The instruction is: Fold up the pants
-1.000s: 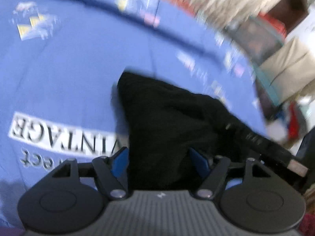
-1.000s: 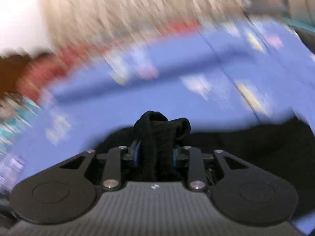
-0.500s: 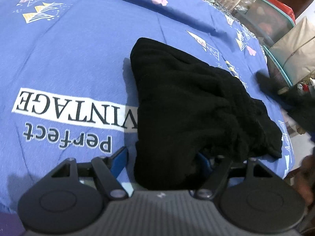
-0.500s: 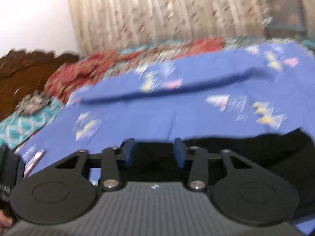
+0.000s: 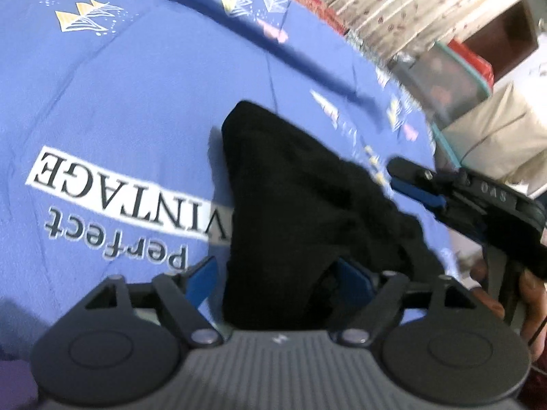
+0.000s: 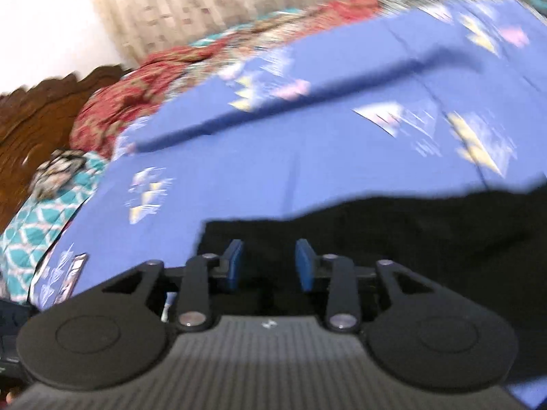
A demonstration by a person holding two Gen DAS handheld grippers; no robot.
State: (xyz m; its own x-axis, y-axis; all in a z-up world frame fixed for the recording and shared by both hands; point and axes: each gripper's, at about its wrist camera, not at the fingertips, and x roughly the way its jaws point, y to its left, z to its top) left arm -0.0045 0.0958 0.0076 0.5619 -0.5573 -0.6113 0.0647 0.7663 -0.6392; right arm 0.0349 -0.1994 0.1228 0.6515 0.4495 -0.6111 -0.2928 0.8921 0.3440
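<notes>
Two grippers are over the bed and neither has a firm hold on the black pants (image 5: pixel 301 212), which lie bunched in a rough folded heap on the blue bedspread (image 5: pixel 136 102), just beside its printed lettering (image 5: pixel 112 188). A second ago the right gripper (image 6: pixel 270 263) was clamped on a rolled bundle of the black cloth; now its blue pads (image 6: pixel 304 266) stand apart with nothing between them, the jaws opening a little, and it hangs above the pants' edge, seen from the left camera as lifted clear at the right of the heap. The left gripper (image 5: pixel 277 273) had the near end of the pants between its pads a second ago; its jaws are now opening, the cloth sits between them, and the left pad stands clear while the right pad is partly hidden behind a fold, so I judge it is not pressing. A hand (image 5: pixel 526 307) shows at the right edge, holding the right gripper's handle. To my eye a fold has just been laid down and let go. The heap is lumpy on the right side, so I would guess some smoothing or one more fold remains before the pants count as neatly folded.
</notes>
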